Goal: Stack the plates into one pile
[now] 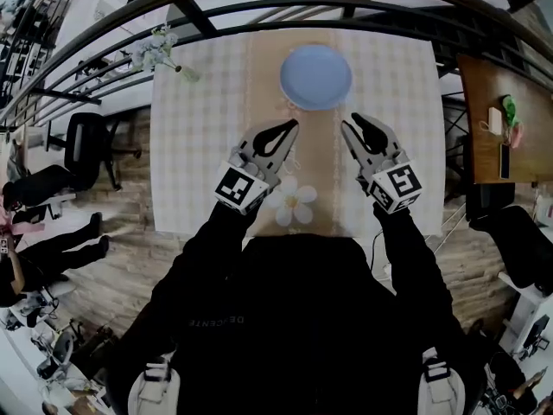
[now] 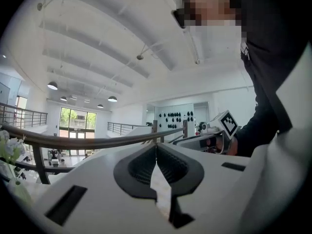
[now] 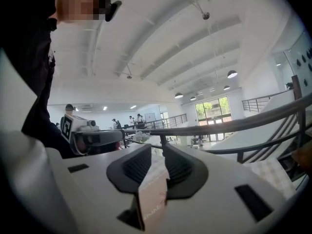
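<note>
Plates (image 1: 315, 76) are sitting far centre on the worktop (image 1: 199, 145), apparently as one blue pile. I am holding the left tongs (image 1: 290, 125) closed and empty, the right tongs (image 1: 352, 122) slightly parted and empty. I am judging the plates rigid, slippery and breakable; a rim grip is advised.

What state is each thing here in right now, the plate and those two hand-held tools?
Light blue round plate: lying flat, right way up, on the checked tablecloth.
Left gripper: fingers shut, empty.
Right gripper: fingers slightly apart, empty.
</note>
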### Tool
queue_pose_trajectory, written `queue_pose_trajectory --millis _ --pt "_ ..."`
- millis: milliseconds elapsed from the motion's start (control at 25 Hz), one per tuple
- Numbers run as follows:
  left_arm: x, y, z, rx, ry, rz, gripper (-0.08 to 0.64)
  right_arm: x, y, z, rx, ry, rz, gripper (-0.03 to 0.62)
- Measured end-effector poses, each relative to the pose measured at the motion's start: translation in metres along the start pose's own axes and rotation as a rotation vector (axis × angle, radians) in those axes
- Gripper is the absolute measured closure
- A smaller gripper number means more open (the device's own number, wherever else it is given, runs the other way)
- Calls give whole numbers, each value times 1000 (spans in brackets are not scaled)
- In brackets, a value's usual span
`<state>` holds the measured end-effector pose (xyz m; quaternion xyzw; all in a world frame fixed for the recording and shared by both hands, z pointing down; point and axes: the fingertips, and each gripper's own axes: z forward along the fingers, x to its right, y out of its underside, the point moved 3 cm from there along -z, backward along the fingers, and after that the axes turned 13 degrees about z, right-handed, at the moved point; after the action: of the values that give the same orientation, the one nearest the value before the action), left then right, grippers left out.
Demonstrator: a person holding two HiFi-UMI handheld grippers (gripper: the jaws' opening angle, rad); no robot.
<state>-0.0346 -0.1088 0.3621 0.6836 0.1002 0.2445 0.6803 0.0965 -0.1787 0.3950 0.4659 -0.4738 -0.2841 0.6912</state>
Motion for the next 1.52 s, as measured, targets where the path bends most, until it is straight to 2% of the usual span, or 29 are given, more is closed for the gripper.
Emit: queue_pose_trajectory --millis 80,120,280,440,680,840,1520 --pt "6 -12 -4 8 3 4 539 -13 -6 -12 32 -30 -7 572" --pt "9 -17 -6 9 6 6 538 -18 -10 -16 44 -37 -13 586" --pt "16 -33 -11 16 19 24 540 -30 -24 -27 73 -20 -75 586" --pt "20 -36 -13 18 9 41 540 -41 -28 -29 56 -19 -158 586" --pt "16 -44 -13 61 4 34 538 -54 -44 -19 92 -37 -131 586" --pt "12 -43 -15 58 -1 31 539 -56 -38 -14 72 -59 -160 588" --pt "3 -37 -14 46 -2 36 538 -53 -39 -12 73 -39 -118 588"
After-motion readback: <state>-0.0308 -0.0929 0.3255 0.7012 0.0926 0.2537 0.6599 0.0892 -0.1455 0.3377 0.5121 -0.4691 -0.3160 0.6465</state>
